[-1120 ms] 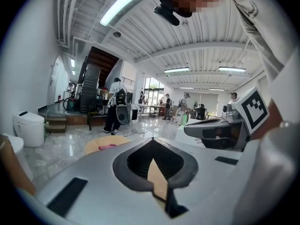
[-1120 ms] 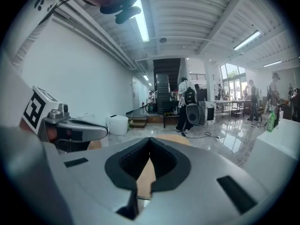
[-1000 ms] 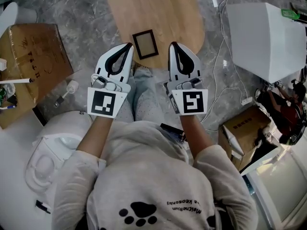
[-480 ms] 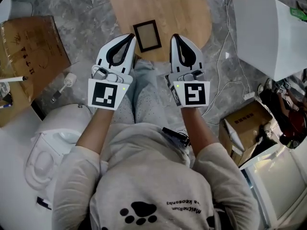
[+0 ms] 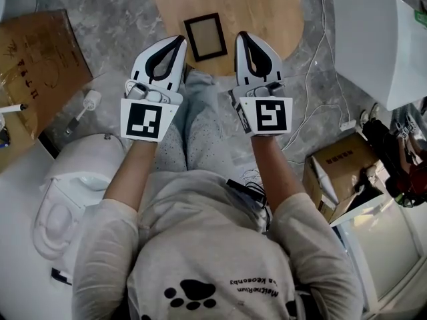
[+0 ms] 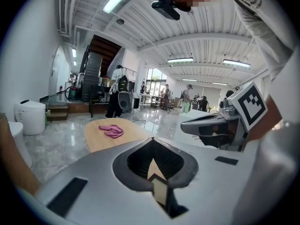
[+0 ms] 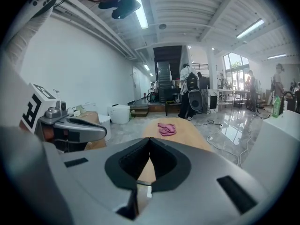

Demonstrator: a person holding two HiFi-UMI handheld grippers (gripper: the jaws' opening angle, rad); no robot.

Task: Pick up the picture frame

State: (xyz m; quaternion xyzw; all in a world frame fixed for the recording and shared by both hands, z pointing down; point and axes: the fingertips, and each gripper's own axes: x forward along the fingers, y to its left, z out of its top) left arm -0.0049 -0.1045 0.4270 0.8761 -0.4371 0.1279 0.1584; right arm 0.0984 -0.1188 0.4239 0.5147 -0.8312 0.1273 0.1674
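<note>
The picture frame (image 5: 205, 37), small, dark-rimmed with a tan middle, lies flat near the front edge of the wooden table (image 5: 267, 9). In the head view it shows between the tips of my two grippers. My left gripper (image 5: 180, 40) is just left of it and my right gripper (image 5: 240, 37) just right of it, both above the person's knees. Each gripper is shut with nothing between its jaws. The frame is hidden in both gripper views. There the shut tips of the left gripper (image 6: 152, 139) and right gripper (image 7: 149, 139) point along the table toward a pink cloth (image 7: 166, 128).
A flat cardboard box (image 5: 37, 62) lies on the floor at the left, with a white toilet-like unit (image 5: 73, 192) nearer. A large white box (image 5: 380, 45), cables (image 5: 313, 79) and an open carton (image 5: 340, 169) are at the right. People and a staircase stand far beyond the table.
Both grippers have come down together, side by side and still shut. The head view has shifted, so the frame and table sit higher in the picture.
</note>
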